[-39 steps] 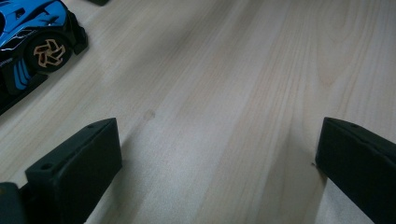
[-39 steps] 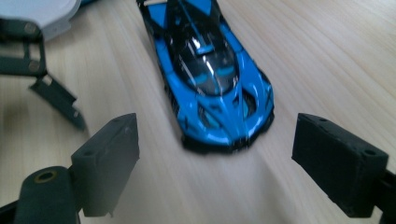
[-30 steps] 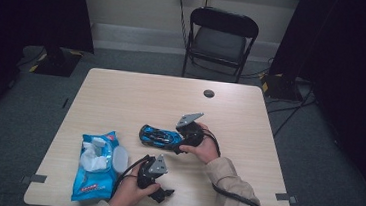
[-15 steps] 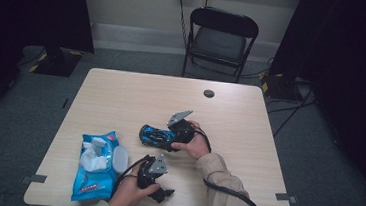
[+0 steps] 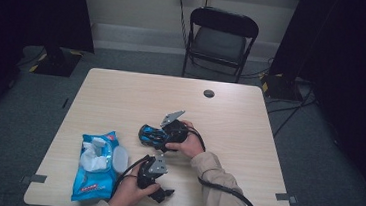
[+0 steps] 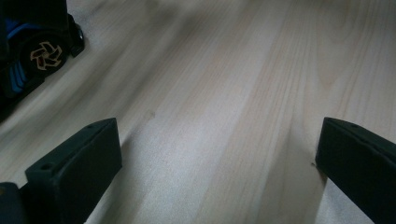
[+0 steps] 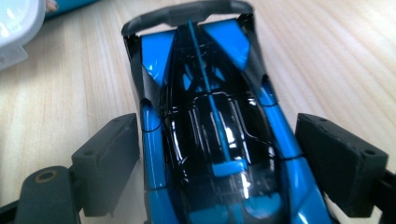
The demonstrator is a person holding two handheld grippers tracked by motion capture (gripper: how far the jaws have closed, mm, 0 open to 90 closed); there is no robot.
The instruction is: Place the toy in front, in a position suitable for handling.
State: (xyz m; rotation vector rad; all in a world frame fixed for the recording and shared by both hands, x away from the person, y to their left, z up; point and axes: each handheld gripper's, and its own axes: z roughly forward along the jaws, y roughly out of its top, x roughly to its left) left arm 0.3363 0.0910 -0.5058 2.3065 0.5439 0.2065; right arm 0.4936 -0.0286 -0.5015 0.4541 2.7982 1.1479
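Observation:
A blue and black toy car [image 5: 149,134] lies near the middle of the wooden table [image 5: 248,139]. My right gripper [image 5: 162,133] has come over it from the right. In the right gripper view the car [image 7: 210,121] fills the gap of the right gripper [image 7: 217,140], and both jaws rest against its flanks. My left gripper [image 5: 163,194] sits low near the front edge, held by the left hand. The left gripper [image 6: 219,140] stands wide open over bare wood, and one wheel of the car [image 6: 44,56] shows at the upper left.
A blue pack of wet wipes [image 5: 96,164] with its white lid open lies at the front left; its lid [image 7: 14,23] shows beyond the car. A round cable hole [image 5: 209,93] is at the table's back. A black folding chair [image 5: 220,38] stands behind the table.
My right gripper has slid left from beside the car until its jaws flank it. The left gripper and the wipes pack have not moved.

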